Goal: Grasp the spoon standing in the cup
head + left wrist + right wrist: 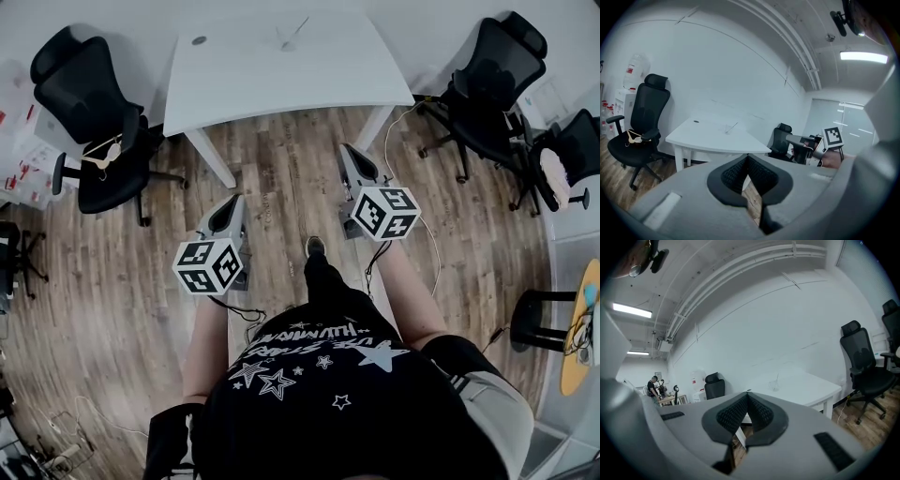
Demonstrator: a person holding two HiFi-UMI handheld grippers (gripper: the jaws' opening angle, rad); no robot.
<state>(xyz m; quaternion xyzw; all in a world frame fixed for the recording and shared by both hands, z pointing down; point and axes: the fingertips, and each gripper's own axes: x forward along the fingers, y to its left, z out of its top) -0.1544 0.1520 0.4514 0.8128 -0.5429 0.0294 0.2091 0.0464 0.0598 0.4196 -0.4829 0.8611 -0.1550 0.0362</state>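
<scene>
A clear cup (284,41) with a thin spoon (294,29) leaning in it stands on the white table (253,75) ahead of me. My left gripper (228,212) and right gripper (351,161) hover over the wooden floor, short of the table's front edge. Both are well away from the cup. In the left gripper view the jaws (747,157) are shut with nothing between them, and the cup (728,130) sits small on the table (708,140). The right gripper (747,393) is likewise shut and empty, with the cup (775,385) far beyond its tips.
Black office chairs stand left (94,122) and right (487,75) of the table. A white cable (412,141) trails over the floor by the right table leg. A round yellow table (579,328) is at far right. A person (651,386) stands far off.
</scene>
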